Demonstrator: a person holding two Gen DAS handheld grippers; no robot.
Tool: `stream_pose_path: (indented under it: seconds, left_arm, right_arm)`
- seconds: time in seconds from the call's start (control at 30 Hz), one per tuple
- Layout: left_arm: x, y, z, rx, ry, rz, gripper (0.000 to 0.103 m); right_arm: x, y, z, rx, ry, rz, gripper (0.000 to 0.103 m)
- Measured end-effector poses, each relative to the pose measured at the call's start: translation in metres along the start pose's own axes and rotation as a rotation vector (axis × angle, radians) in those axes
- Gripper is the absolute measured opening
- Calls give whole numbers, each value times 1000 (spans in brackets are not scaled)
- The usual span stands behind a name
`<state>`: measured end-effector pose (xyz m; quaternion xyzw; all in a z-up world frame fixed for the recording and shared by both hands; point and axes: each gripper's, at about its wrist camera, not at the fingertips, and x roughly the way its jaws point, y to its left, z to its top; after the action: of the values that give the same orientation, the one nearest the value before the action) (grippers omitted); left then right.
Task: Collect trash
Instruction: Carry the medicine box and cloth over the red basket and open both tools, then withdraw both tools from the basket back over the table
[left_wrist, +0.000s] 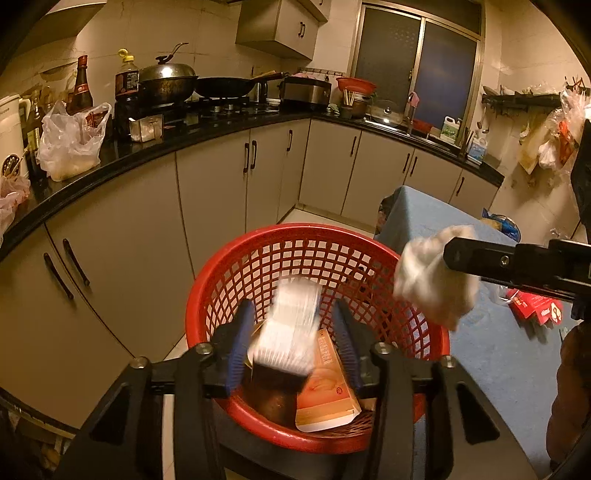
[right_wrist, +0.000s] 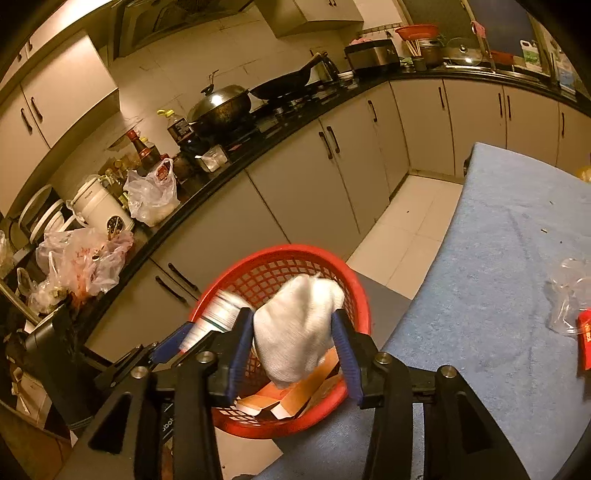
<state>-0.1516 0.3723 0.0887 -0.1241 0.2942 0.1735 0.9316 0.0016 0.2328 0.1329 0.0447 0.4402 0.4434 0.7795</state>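
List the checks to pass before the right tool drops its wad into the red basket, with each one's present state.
1. Right tool grips the white wad: ok.
2. Wad over the red basket: ok in the right wrist view; near its rim in the left.
3. Left tool open: ok.
4. Blurred white carton clear of its fingers: cannot tell.
5. Room above the orange box: ok.
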Motion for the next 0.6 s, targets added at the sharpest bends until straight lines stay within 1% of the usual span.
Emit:
stream_pose_path:
  seconds: [0.13,0.2,0.23,0.43,0.6]
  left_arm:
    - [-2,0,1,-8,-1,1,47]
    - [-3,-1,2,-7,-2,1,51]
    - [-4,-2,2,-6,-4,4,52]
    - [-11,-8,2,5,-13,10,52]
    - [-17,-15,1,16,-21,11,53]
  right_arm:
    - [-3,-2,0,7,-3,10,49]
    - [-6,-3,-1,12,-8,15,49]
    - [-8,-3,0,12,-12,17,49]
    - [-22,-4,-3,27,-26,30,49]
    - [-39,-16,-10,57,-41,32,49]
